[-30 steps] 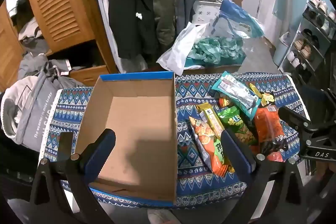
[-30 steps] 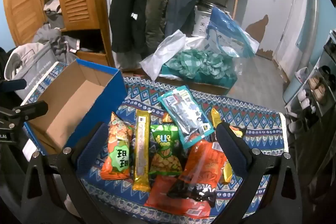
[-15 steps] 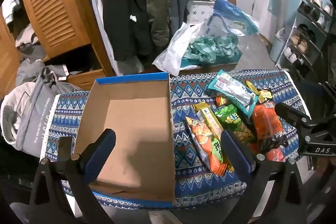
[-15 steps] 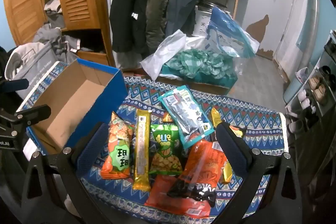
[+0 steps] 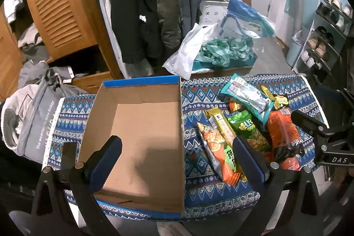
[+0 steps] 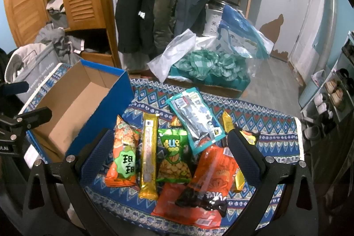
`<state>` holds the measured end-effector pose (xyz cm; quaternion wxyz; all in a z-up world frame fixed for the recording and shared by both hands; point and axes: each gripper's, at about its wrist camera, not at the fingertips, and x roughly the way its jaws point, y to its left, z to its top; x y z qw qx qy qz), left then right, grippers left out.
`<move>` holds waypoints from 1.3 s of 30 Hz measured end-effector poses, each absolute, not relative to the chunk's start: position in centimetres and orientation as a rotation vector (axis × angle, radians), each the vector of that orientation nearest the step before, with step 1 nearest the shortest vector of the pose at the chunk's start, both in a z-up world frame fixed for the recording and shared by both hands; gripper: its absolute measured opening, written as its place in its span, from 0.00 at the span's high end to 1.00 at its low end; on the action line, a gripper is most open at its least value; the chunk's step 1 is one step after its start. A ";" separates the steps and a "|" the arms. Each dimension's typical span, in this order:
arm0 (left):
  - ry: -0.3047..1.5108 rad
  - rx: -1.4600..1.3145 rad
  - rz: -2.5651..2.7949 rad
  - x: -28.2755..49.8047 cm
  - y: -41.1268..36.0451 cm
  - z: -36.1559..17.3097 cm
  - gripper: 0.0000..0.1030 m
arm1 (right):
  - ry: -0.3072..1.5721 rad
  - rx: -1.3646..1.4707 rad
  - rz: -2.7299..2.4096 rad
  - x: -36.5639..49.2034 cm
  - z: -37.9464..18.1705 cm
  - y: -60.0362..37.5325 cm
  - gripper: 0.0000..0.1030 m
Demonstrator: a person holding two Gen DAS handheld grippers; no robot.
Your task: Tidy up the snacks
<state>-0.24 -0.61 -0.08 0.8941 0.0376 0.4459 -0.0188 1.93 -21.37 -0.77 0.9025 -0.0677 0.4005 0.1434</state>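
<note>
Item 1: my left gripper (image 5: 177, 160), jaws spread wide and holding nothing, poised over the cardboard box (image 5: 141, 136). The box is blue outside and plain brown inside, open-topped with nothing in it, and sits on the left part of the patterned cloth (image 5: 199, 191) that covers the table.

Item 2: my right gripper (image 6: 168, 147), jaws likewise wide apart and holding nothing, poised above the snack pile just to the right of the box. Seen from the left wrist, its frame carries the letters "DAS".

Item 3: snacks, all lying on the cloth outside the box, overlapping one another:
- orange packet (image 6: 124, 158) with a green patch bearing two large Chinese characters, nearest the box
- long gold bar (image 6: 149, 154), label too small to read
- green bag (image 6: 174, 158) showing peanuts (lettering reads roughly "UU", not certain)
- teal-edged silver pouch (image 6: 194, 123), print illegible
- orange-red bag (image 6: 216, 171) with a black base and white Chinese writing
- flat red packet (image 6: 188, 209) underneath the front of the pile
- small gold sachet (image 6: 227, 123) at the back

Item 4: grey bag (image 5: 37, 123) left of the table, printed "The weather is nice today".
</note>
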 end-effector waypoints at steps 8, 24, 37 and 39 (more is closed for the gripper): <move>0.926 0.070 -0.034 -0.2 -0.4 -0.1 0.02 | 0.838 -0.143 0.295 2.1 -1.7 -21.2 0.02; 0.946 0.057 -0.029 -0.1 -0.1 -0.6 0.02 | 0.849 -0.144 0.296 2.2 -2.3 -21.0 0.02; 0.956 0.057 -0.037 -0.1 -0.3 -0.7 0.02 | 0.853 -0.143 0.299 2.1 -2.4 -21.0 0.02; 0.958 0.056 -0.037 -0.1 -0.3 -0.7 0.02 | 0.852 -0.143 0.299 2.1 -2.5 -21.0 0.02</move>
